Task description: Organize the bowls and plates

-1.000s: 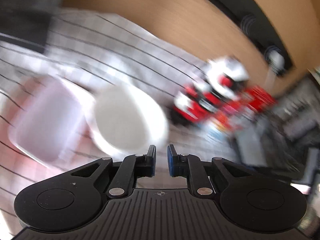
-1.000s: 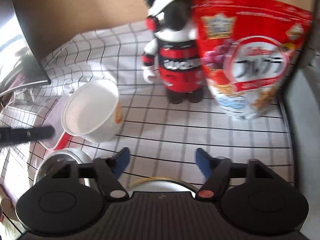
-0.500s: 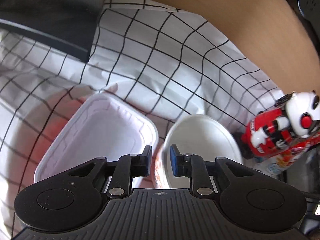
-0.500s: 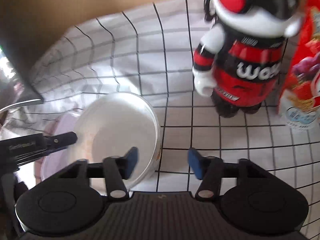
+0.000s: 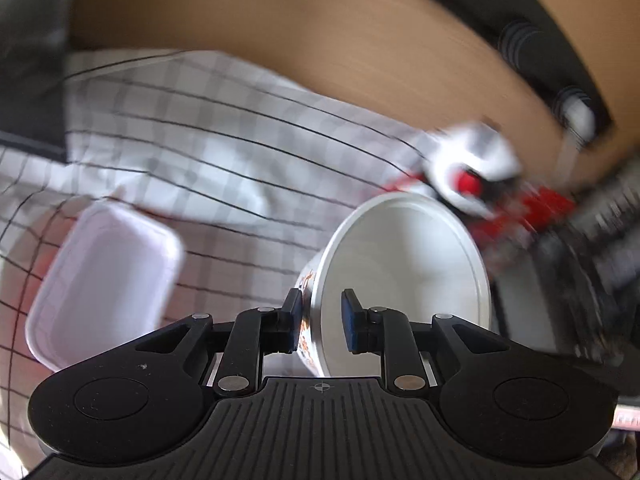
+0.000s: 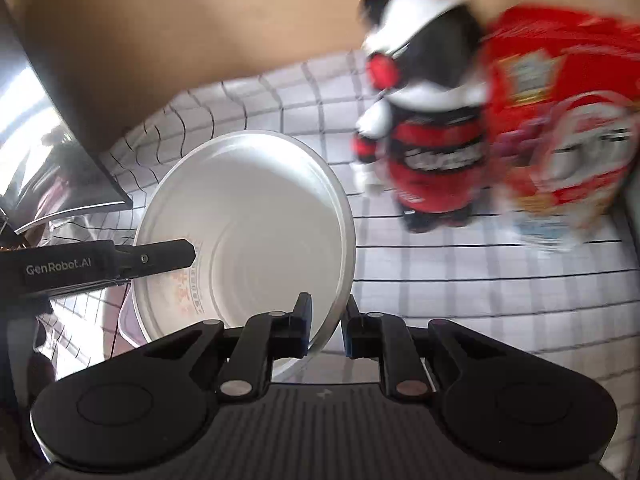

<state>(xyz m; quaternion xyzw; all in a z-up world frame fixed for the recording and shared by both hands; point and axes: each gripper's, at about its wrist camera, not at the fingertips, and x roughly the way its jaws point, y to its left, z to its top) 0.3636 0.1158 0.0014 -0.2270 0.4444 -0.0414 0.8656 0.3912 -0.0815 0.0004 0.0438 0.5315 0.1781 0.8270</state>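
Checked white cloth [image 5: 208, 152] covers the table, with brown board behind. From the left wrist, the left gripper [image 5: 322, 322] pinches the near wall of the white bowl [image 5: 404, 272], one finger outside, one inside; its jaws have just been opening slightly. A pale rectangular tray [image 5: 104, 280] lies to the left. From the right wrist, the right gripper [image 6: 326, 328], just closed, clamps the bowl's rim [image 6: 338, 240]; a toy figure [image 6: 428, 120] and red bag [image 6: 560, 132] stand beyond.
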